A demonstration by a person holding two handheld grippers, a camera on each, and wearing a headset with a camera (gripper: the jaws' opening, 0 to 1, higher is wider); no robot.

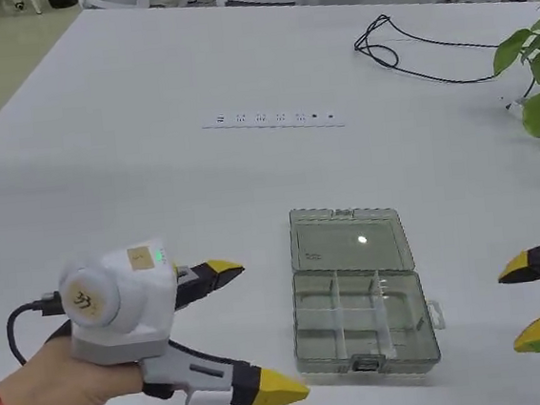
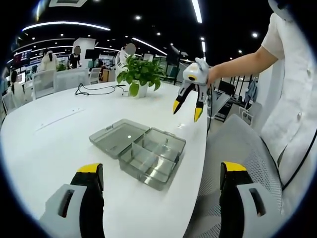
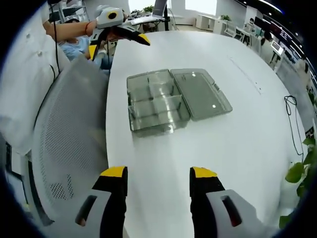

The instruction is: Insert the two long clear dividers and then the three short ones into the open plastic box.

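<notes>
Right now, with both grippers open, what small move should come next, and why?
Probably bring the right gripper over the box and press lightly on the dividers: they already stand inside it, and this gripper and the left gripper are open and empty beside the box, so only their seating seems left to check.

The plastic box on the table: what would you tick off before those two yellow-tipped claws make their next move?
1. Plastic box with lid swung open and lying flat: ok.
2. Left gripper open, nothing between its jaws: ok.
3. Right gripper open, nothing between its jaws: ok.
4. Both grippers apart from the box, one on each side: ok.
5. All five clear dividers seated: cannot tell; clear walls stand inside, but their count is unclear.
6. Box flat on the white table: ok.
</notes>
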